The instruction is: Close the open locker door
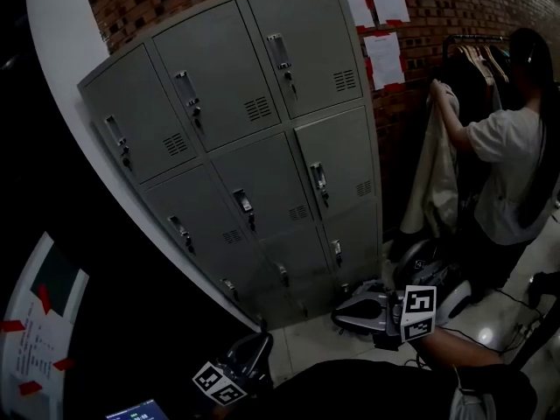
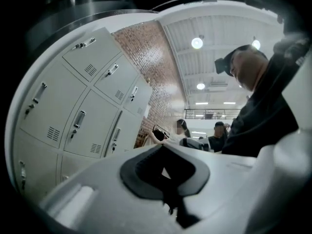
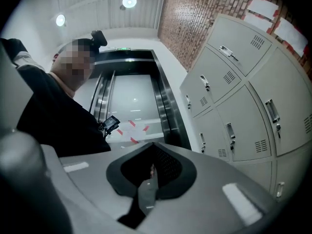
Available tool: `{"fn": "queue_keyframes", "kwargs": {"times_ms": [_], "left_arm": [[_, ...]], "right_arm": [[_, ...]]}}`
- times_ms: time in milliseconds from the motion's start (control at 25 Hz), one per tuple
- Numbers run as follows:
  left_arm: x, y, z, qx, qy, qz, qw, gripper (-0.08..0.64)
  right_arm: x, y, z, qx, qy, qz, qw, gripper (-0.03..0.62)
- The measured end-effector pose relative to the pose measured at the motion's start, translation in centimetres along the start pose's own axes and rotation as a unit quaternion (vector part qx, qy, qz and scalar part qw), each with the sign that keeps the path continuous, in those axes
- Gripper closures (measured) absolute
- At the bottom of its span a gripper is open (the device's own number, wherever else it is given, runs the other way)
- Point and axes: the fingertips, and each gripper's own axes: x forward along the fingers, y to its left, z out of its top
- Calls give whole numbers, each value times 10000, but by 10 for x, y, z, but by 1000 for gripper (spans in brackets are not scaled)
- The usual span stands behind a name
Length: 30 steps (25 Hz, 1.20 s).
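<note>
A grey locker bank point(image 1: 262, 156) of three rows and three columns stands against the brick wall. Every door I can see lies flush; none stands ajar. It also shows in the left gripper view point(image 2: 83, 106) and the right gripper view point(image 3: 243, 96). My left gripper point(image 1: 248, 355) hangs low at the bottom of the head view, well short of the lockers, tilted up at the ceiling, jaws together point(image 2: 165, 172) and holding nothing. My right gripper point(image 1: 363, 311) is low near the bank's bottom right corner, jaws also together point(image 3: 151, 179) and holding nothing.
A person point(image 1: 512, 173) stands at the right handling a beige coat point(image 1: 433, 164) by a clothes rack point(image 1: 477, 55). Paper sheets point(image 1: 381, 24) hang on the brick wall. A white sign board point(image 1: 39, 322) with red tape sits at lower left. An escalator point(image 3: 131, 96) lies behind me.
</note>
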Motion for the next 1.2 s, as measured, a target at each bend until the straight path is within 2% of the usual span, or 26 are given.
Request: {"fn": "queue_keyframes", "kwargs": {"times_ms": [120,280,480,640,920,1040,1200], "left_arm": [[-29,-22,1,16,-52,-96,9999,557],[-90,-55,-1,-19,-26,-140,9999,557],[-173,-90,-19,-217,113,-148,9996,558],[-211,-121,-24,-420,77,-239,9988,558],[-224,-168,-23,-370,-51,-476,9982,557],[-211,-193,-30,-303,-10,-580,9979,557],[-177,-237,-44,-394,-72,-653,9971,558]], "right_arm": [[5,37,-2,-237,107,-49,9996,585],[23,100,-22,-282,137,-157,9994,585],[49,181,-61,-201,165,-289,9992,584],[58,237,-69,-307,309,-348,9984,586],[44,298,-57,-588,315,-416,9969,584],[14,312,-52,-721,260,-485,9959,585],[-45,327,-46,-591,236,-703,9955,586]]}}
